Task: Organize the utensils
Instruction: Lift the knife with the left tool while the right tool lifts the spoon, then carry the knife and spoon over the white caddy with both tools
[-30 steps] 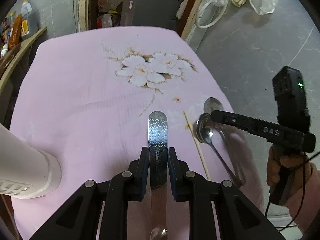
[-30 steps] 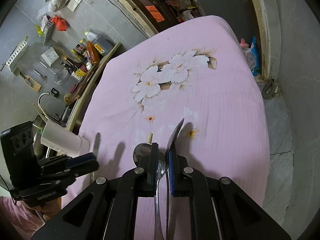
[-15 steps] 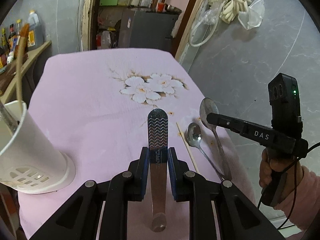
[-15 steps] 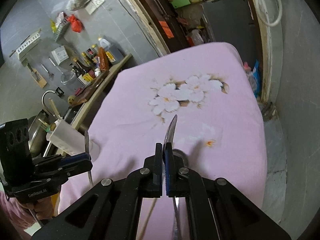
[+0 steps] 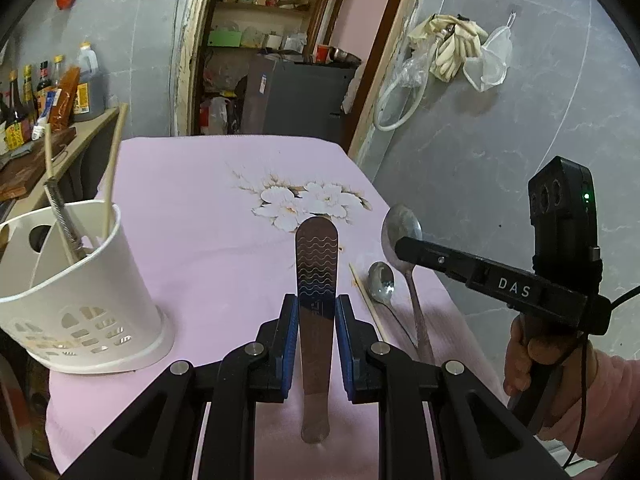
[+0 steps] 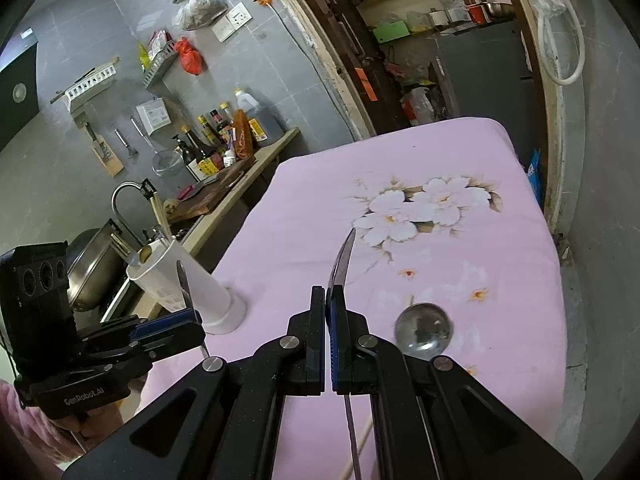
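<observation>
Two spoons (image 5: 382, 280) beside chopstick (image 5: 366, 300)

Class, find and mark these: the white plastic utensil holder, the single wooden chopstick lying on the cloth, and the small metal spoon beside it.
White plastic utensil holder (image 5: 80, 304), left wrist view, outer wall.
Wooden chopstick (image 5: 366, 295), left wrist view, mid-shaft.
Small metal spoon (image 5: 381, 282), left wrist view, bowl.

Pink floral tablecloth (image 5: 208, 216), white caddy (image 5: 80, 320), spoons (image 5: 382, 280), chopstick (image 5: 366, 300)

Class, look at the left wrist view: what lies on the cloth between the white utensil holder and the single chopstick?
Only bare pink cloth lies between the white utensil holder and the chopstick; the left wrist view shows it.
</observation>
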